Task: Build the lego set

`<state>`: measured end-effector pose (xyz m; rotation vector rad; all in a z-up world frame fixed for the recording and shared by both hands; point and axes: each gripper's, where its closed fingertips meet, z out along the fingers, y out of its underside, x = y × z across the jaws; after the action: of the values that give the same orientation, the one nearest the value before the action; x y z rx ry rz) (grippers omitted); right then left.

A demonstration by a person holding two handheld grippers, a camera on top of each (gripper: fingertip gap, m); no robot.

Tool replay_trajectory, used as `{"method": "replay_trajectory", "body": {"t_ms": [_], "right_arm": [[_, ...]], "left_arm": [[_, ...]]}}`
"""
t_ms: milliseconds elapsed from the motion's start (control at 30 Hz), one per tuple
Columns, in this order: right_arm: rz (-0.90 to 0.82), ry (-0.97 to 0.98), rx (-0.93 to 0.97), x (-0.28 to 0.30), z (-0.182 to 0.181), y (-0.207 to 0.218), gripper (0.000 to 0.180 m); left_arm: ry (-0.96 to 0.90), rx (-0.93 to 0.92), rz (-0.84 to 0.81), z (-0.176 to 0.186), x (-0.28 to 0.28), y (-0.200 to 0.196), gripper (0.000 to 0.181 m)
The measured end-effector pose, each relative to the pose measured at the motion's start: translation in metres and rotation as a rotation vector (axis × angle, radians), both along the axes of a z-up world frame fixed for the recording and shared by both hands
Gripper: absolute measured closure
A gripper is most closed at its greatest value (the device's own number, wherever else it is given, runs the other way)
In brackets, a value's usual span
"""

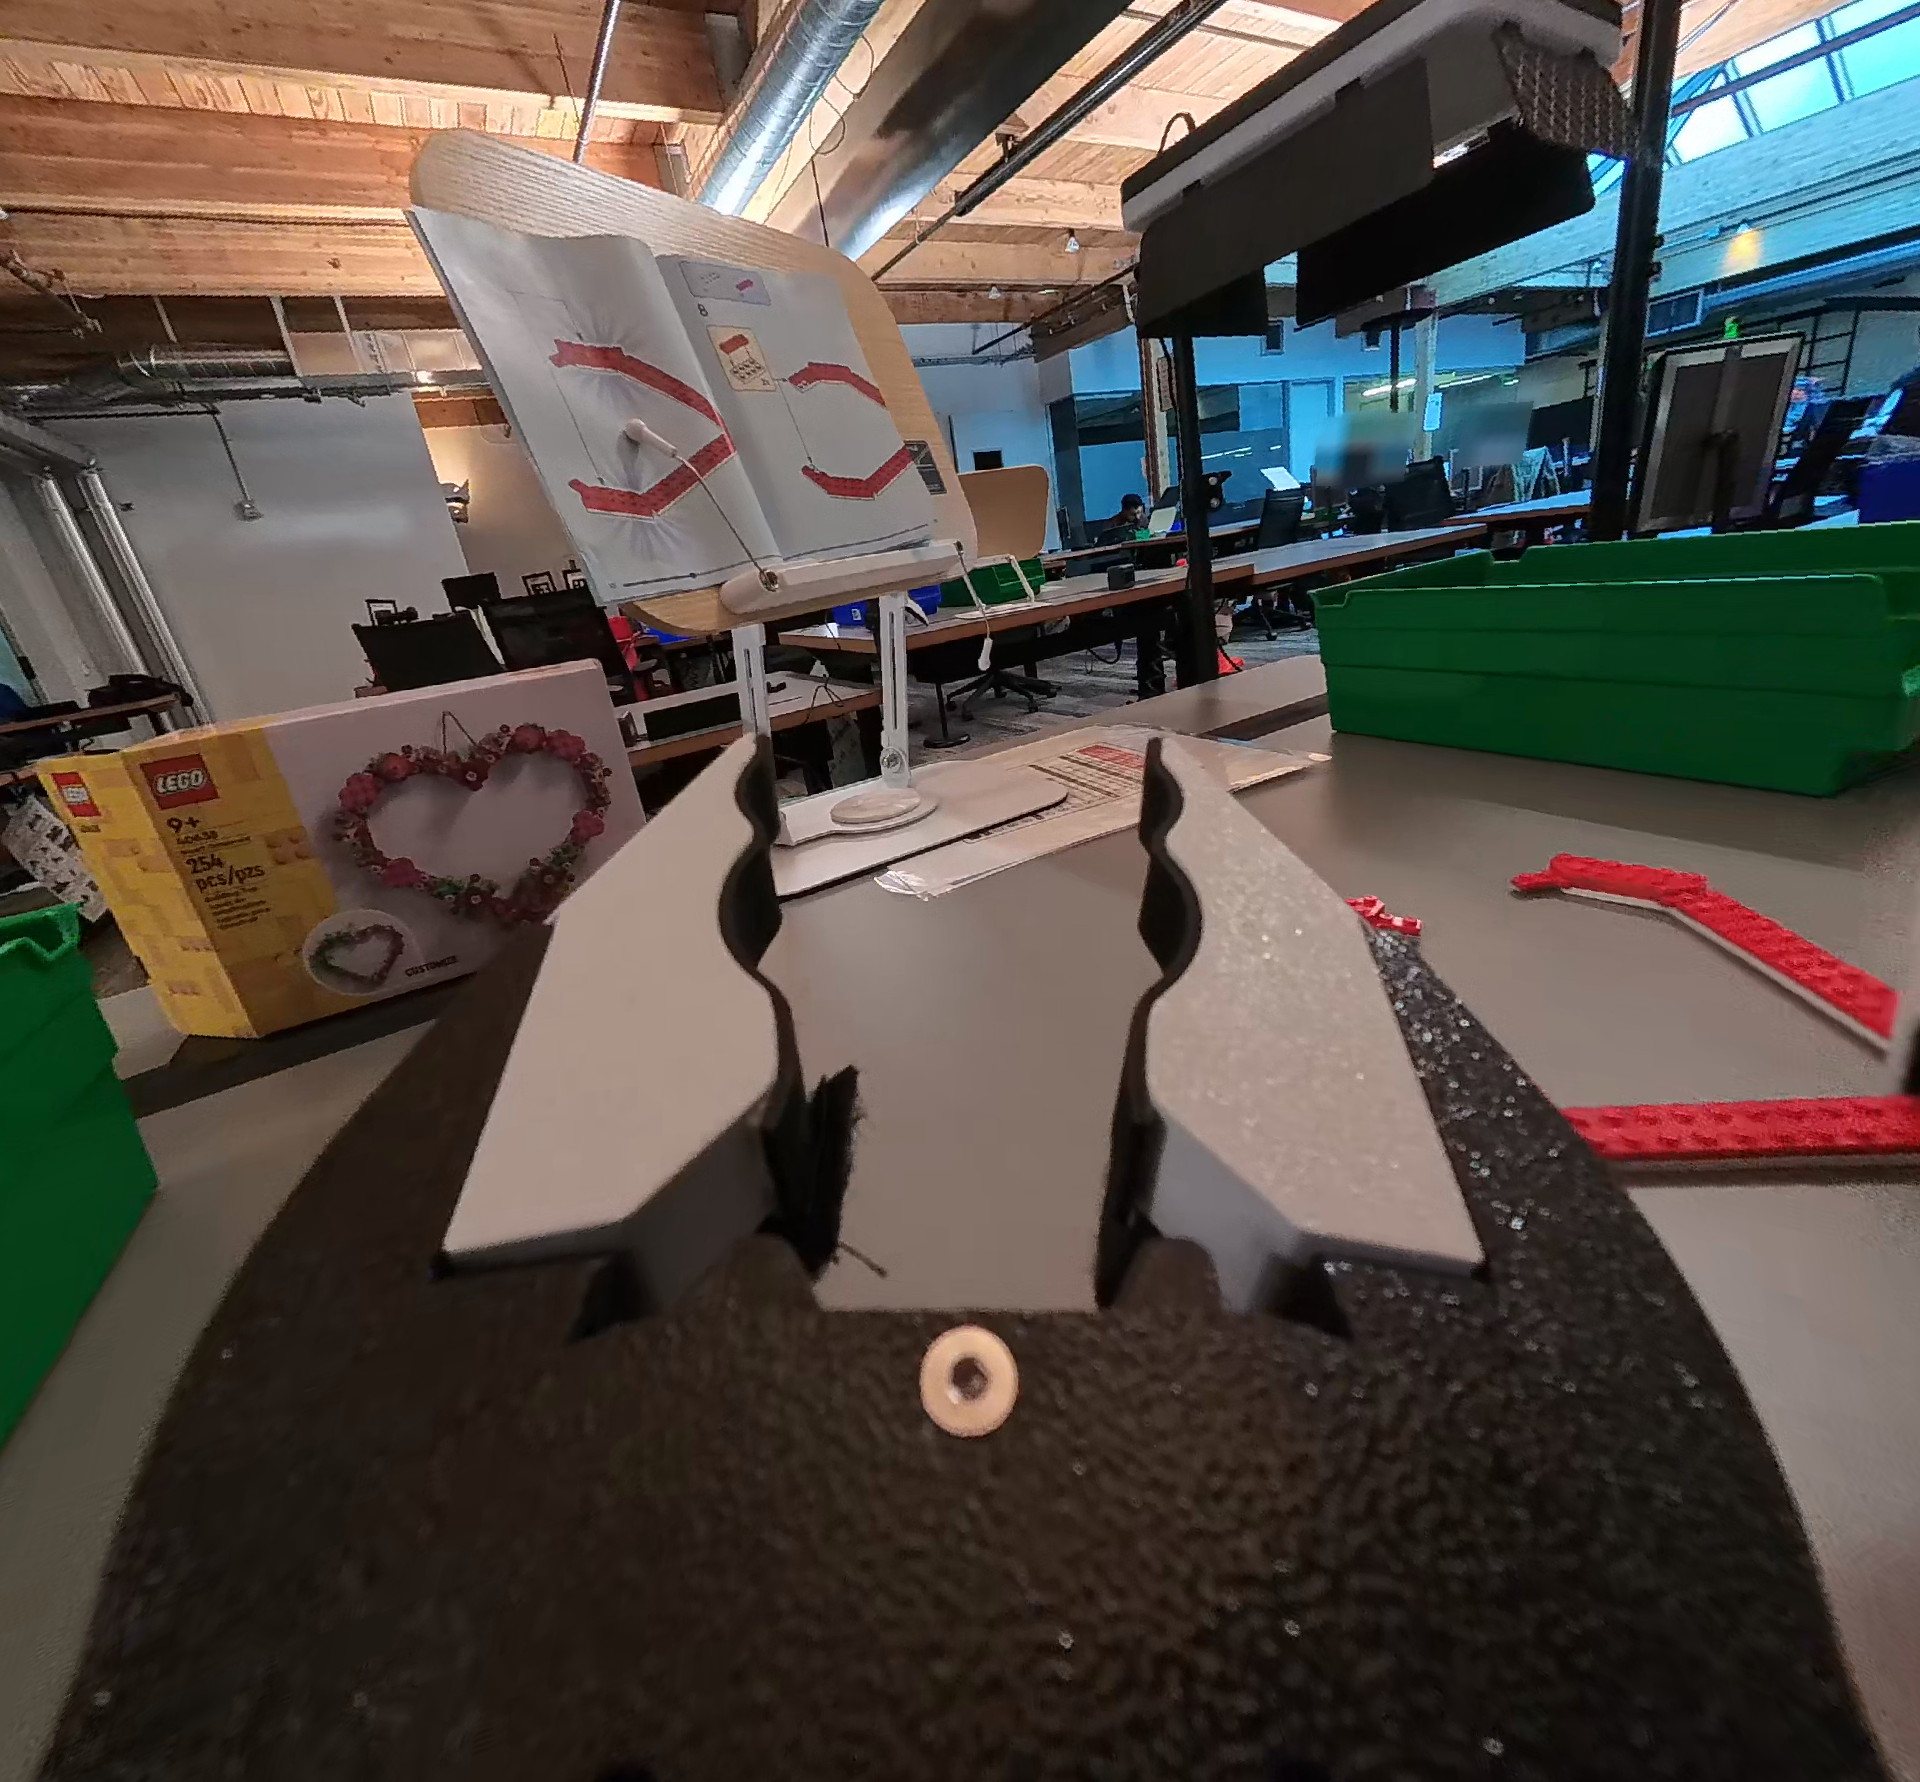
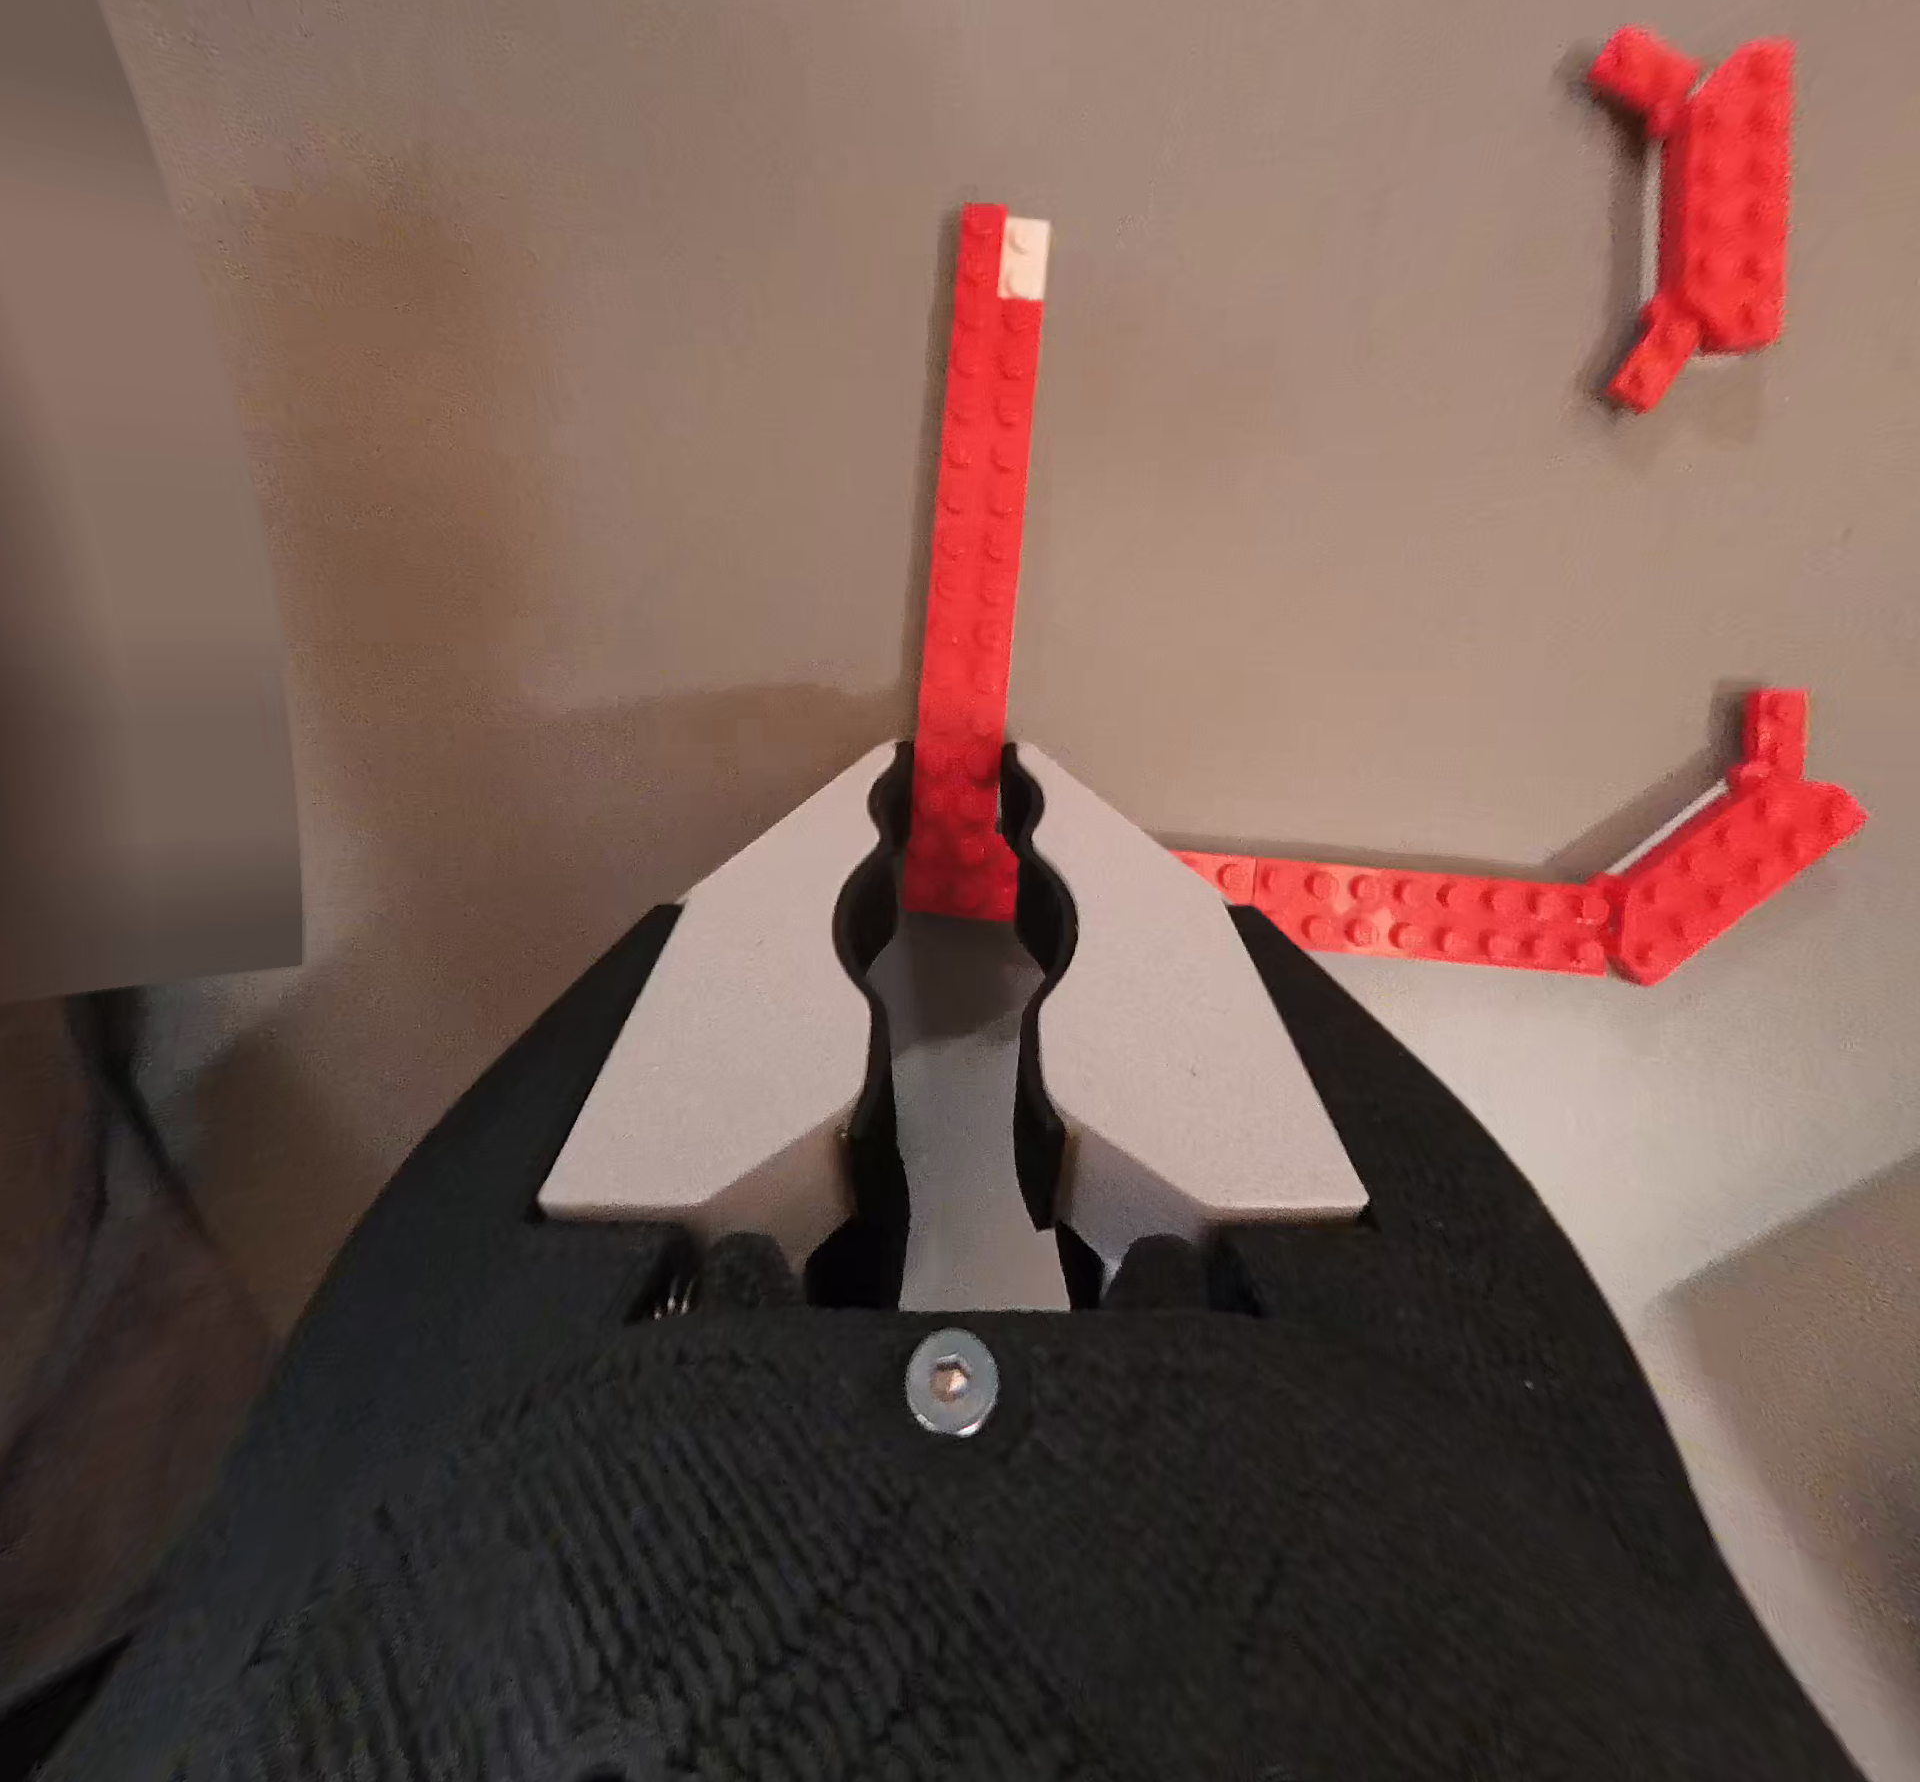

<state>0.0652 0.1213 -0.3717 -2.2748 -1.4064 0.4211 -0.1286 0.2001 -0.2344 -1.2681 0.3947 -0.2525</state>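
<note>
My right gripper [image 2: 958, 776] is shut on the near end of a long red plate strip [image 2: 982, 527] with a small white piece [image 2: 1025, 257] at its far end. It points away over the grey table [image 2: 520, 382]. A bent red plate assembly [image 2: 1507, 911] lies to its right. A smaller red assembly [image 2: 1725, 205] lies at the far right. My left gripper [image 1: 956, 797] is open and empty, low over the table. In its view the red strip [image 1: 1745, 1130] and a bent red assembly [image 1: 1714, 943] lie to its right.
An open instruction booklet [image 1: 707, 402] rests on a white stand [image 1: 883, 797] straight ahead. The set's box [image 1: 343, 849] stands at the left. Green bins sit at the far right [image 1: 1621, 672] and at the left edge [image 1: 52, 1140]. A plastic bag [image 1: 1101, 797] lies by the stand. Some 25 cm of space lies between my two pairs of fingers.
</note>
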Motion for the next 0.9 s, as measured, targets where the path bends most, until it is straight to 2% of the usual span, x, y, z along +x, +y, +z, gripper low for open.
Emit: {"method": "replay_trajectory", "body": {"t_ms": [100, 267, 400, 500, 600, 733, 867, 900], "right_arm": [[-0.033, 0.060, 0.014, 0.007, 0.015, 0.008, 0.159], [-0.163, 0.204, 0.253, 0.005, 0.046, 0.084, 0.147], [-0.210, 0.241, 0.243, -0.006, 0.035, 0.127, 0.141], [-0.197, 0.190, 0.220, -0.011, 0.017, 0.146, 0.139], [-0.171, 0.124, 0.208, -0.012, 0.005, 0.156, 0.142], [-0.139, 0.121, 0.176, -0.018, 0.002, 0.156, 0.165], [-0.092, 0.164, 0.155, -0.032, 0.009, 0.146, 0.165], [-0.065, 0.185, 0.145, -0.039, 0.012, 0.140, 0.165]], "left_arm": [[0.003, -0.002, -0.005, -0.001, 0.002, 0.000, 0.113], [0.007, -0.001, -0.011, -0.001, 0.003, -0.001, 0.113], [0.004, 0.003, -0.007, 0.001, 0.001, -0.001, 0.112], [0.003, 0.005, -0.005, 0.002, 0.001, -0.001, 0.112], [0.006, 0.007, -0.009, 0.003, 0.001, -0.001, 0.113], [0.014, 0.008, -0.015, 0.002, 0.004, -0.002, 0.113], [0.017, 0.013, -0.013, 0.003, 0.003, -0.002, 0.114], [0.014, 0.010, -0.005, 0.003, 0.002, -0.001, 0.122]]}}
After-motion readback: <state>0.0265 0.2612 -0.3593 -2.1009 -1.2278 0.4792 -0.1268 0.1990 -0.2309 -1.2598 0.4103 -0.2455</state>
